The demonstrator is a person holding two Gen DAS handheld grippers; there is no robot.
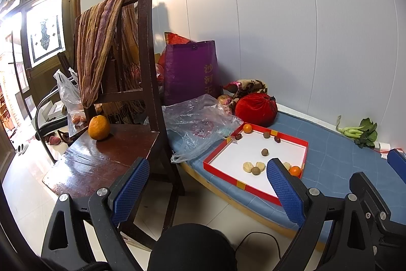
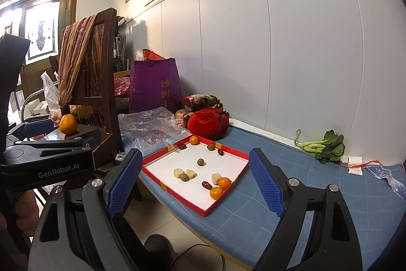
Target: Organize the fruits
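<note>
Both grippers hang in the foreground with their blue-padded fingers spread wide and nothing between them: the left gripper (image 1: 208,184) before a dark wooden chair (image 1: 142,83), the right gripper (image 2: 195,179) framing a red-rimmed tray (image 2: 228,191). At far left, a large orange (image 1: 99,127) sits alone on the chair seat, beneath a striped scarf (image 1: 97,47) draped over the backrest. Beside the chair, a crumpled clear plastic bag (image 2: 149,126) lies on the blue-covered table (image 2: 317,194), in front of a purple tote bag (image 2: 154,85). Further right, a red velvet pouch (image 2: 209,122) rests just behind the tray, which holds three small oranges (image 2: 224,182), several brown round fruits, dark red dates and pale yellow pieces scattered apart. Near the wall at right lies a bunch of leafy greens (image 2: 324,147).
</note>
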